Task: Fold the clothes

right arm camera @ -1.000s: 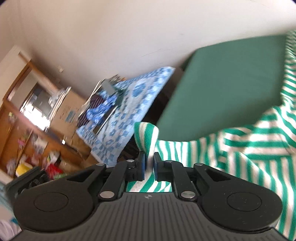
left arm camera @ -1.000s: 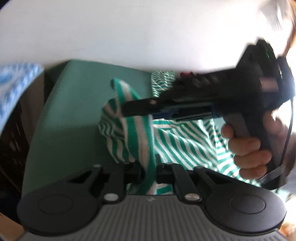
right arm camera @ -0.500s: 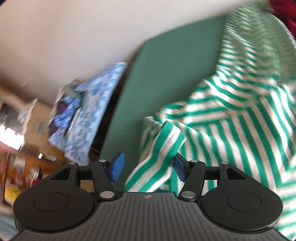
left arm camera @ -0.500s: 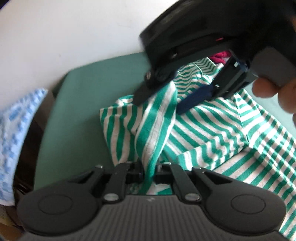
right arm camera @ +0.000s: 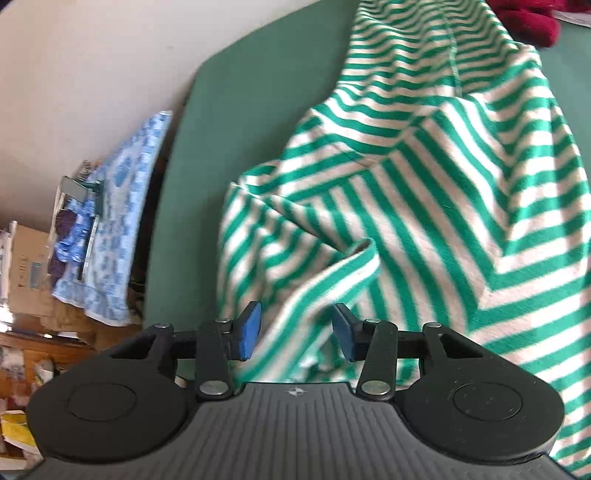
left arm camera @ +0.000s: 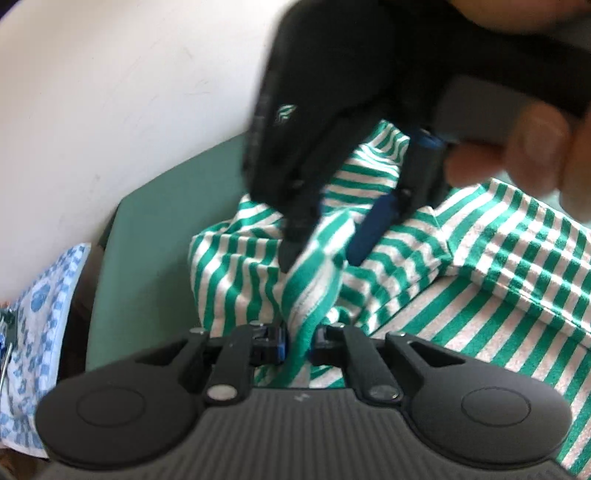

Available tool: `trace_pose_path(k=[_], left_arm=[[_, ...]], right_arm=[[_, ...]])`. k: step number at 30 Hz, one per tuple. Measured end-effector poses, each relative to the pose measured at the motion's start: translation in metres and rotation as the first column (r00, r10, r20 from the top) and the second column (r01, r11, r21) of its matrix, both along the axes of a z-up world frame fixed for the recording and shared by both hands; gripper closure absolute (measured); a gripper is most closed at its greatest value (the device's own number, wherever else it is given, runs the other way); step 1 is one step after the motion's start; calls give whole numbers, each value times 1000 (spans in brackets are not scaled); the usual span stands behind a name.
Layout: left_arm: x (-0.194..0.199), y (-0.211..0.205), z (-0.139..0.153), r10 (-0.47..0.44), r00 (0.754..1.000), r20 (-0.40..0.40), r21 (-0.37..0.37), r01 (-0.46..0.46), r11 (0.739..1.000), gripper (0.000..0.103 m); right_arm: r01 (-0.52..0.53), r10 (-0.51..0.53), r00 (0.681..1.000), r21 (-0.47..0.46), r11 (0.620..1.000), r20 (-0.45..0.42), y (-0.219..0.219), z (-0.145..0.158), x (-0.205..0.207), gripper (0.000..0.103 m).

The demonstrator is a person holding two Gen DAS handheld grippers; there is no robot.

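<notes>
Lying at the far left in both views, a blue patterned cloth (left arm camera: 40, 314) is draping over furniture beside the green table (right arm camera: 229, 122), and it is playing no part here. The striped shirt (right arm camera: 424, 192), green and white, is sprawling rumpled across that table, with a dark red garment (right arm camera: 524, 18) sitting beyond it at the top right corner.

The left gripper (left arm camera: 299, 338) is pinching a narrow ridge of the shirt's edge; its jaws are nearly together and just beginning to ease apart, yet the pads are still pressing the fabric from both sides. Just beyond it, the right gripper (right arm camera: 297, 332) is hovering about halfway open, jaws closing, with a fold of stripes lying between the blue pads (right arm camera: 249, 332) but not being squeezed by them. A hand (left arm camera: 535, 147) is wrapping the right gripper's handle in the left wrist view.

The shirt is looking like light, soft knit: it is sagging wherever it is unsupported and bunching rather than holding a crease, so it will probably be stretching and slipping if taken by a single thin layer. A hem or seam looks the safer place to take hold, since the doubled cloth there gives the pads more to bite.
</notes>
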State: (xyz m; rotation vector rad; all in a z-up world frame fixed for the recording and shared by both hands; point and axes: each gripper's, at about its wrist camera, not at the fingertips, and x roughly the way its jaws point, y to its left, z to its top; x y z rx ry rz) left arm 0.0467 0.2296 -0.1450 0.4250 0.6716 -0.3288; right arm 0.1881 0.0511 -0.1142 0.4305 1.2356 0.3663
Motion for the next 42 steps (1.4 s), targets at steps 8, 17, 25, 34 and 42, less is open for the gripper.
trace_pose_path(k=[8,17,25,34,42], left_arm=[[-33,-16,-2,-62,996,71,114,54,992,76],[-41,-58,13,-125,987,100,106,114,988,53],[-29,-58,38,-31,999,12,-34,31,999,48],[-123,19,67,221,964,-146,-237,-251,938,37],[-266,11,42,530,814,-238,-202,-575,793,40]], right_arm=[[69,-67,997,39,997,-29,-8,-11,-11,99],[83,-83,991,7,997,108,-17,30,-15,100],[-46,51,948,-22,999,315,1,73,18,100],[-196,169,914,38,980,368,9,84,44,99],[-284,219,914,155,946,341,-5,84,57,99]])
